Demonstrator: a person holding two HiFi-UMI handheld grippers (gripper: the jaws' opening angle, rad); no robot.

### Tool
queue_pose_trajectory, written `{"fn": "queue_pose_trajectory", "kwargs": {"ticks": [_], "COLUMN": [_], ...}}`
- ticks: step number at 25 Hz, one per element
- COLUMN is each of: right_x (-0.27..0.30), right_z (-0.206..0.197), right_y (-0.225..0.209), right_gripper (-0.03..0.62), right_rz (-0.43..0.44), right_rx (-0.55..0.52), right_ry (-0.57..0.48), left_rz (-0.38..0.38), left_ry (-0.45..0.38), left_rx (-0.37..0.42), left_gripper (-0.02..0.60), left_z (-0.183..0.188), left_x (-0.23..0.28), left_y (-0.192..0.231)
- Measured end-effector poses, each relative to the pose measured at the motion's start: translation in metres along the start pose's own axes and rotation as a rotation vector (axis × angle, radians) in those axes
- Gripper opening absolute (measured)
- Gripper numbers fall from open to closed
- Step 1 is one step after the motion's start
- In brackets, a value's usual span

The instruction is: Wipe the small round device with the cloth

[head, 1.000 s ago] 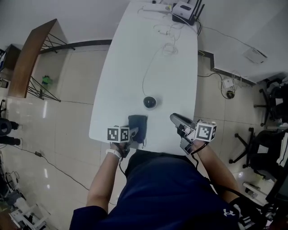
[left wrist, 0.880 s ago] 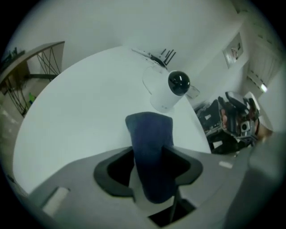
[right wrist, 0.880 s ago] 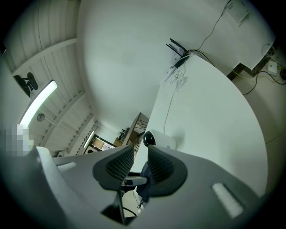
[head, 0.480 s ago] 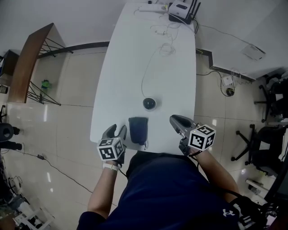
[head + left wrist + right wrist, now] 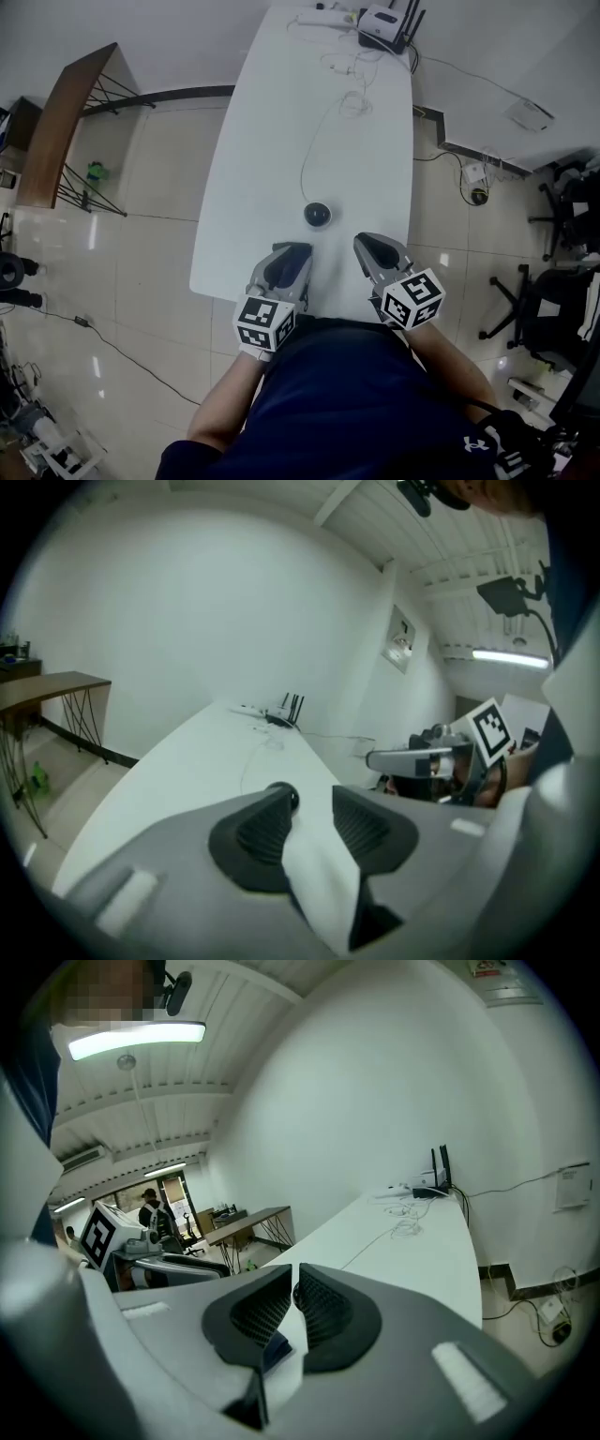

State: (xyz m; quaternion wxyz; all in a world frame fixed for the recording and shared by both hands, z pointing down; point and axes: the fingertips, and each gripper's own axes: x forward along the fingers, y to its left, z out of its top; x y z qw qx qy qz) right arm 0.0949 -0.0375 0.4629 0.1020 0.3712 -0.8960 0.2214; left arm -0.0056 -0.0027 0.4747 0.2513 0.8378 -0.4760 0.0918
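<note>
The small round black device (image 5: 317, 214) sits mid-table on a thin white cable; it peeks past my left jaw tip (image 5: 284, 795). The dark blue cloth (image 5: 296, 258) lies near the table's front edge, mostly hidden under my left gripper (image 5: 291, 247). That gripper (image 5: 312, 799) hovers above it. Its jaws have just been closing but stand apart, with only white table between them. My right gripper (image 5: 375, 249) is raised beside the cloth, to its right, jaws shut (image 5: 292, 1279) on nothing. A blue patch of cloth (image 5: 270, 1349) shows below them.
The long white table (image 5: 272, 141) runs away from me. A router with antennas (image 5: 384, 23) and loose white cables (image 5: 352, 98) lie at its far end. A wooden side table (image 5: 56, 117) stands to the left, office chairs (image 5: 553, 309) to the right.
My left gripper has risen and swung right from beside the cloth to above it, rolling as it went. My right gripper has rolled and lifted slightly, and its jaws have closed.
</note>
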Motion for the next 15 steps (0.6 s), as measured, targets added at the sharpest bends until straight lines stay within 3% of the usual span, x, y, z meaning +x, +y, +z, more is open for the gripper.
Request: {"fn": "queue_pose_trajectory", "kwargs": {"ticks": [15], "right_x": [-0.002], "right_z": [-0.004], "right_y": [-0.001], "right_gripper": [0.028], "right_rz": [-0.039], "right_rx": [-0.016], "right_ry": [0.014], "left_rz": [-0.023], "left_ry": [0.012], "left_rx": [0.017], "left_gripper": [0.137], "left_z": [-0.003], "left_x": [-0.002], "left_y": [0.007]}}
